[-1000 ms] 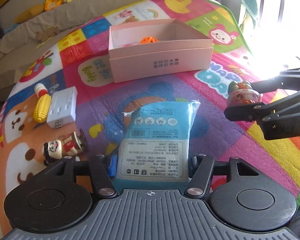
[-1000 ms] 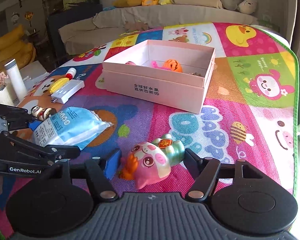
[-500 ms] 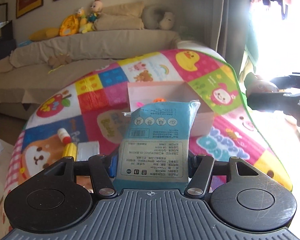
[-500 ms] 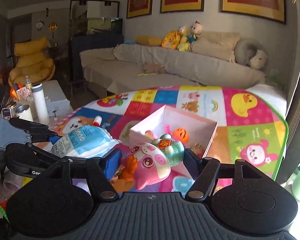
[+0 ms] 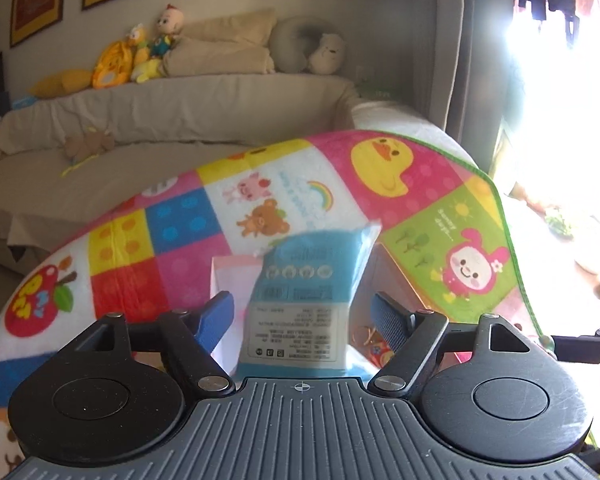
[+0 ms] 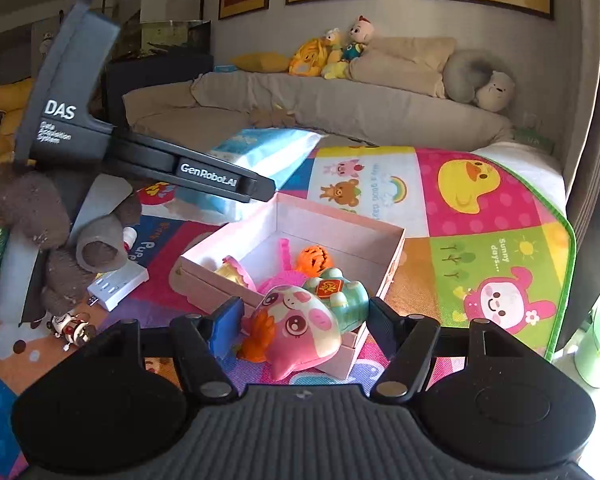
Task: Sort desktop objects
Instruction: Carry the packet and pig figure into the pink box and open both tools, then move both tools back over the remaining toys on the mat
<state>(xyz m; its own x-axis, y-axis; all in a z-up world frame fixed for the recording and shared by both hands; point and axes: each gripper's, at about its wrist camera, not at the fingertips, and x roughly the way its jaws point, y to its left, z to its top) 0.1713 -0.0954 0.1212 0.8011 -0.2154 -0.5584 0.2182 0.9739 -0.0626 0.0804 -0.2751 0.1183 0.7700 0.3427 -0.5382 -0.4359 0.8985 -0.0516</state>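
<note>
- My left gripper (image 5: 302, 312) is open; the blue wipes packet (image 5: 306, 296) sits loose between its fingers, above the pink box (image 6: 340, 236).
- My right gripper (image 6: 304, 316) is closed on the pink pig toy (image 6: 300, 328), over the box's near edge.
- The box lies on the play mat (image 6: 480, 208), towards its far right corner.
</note>
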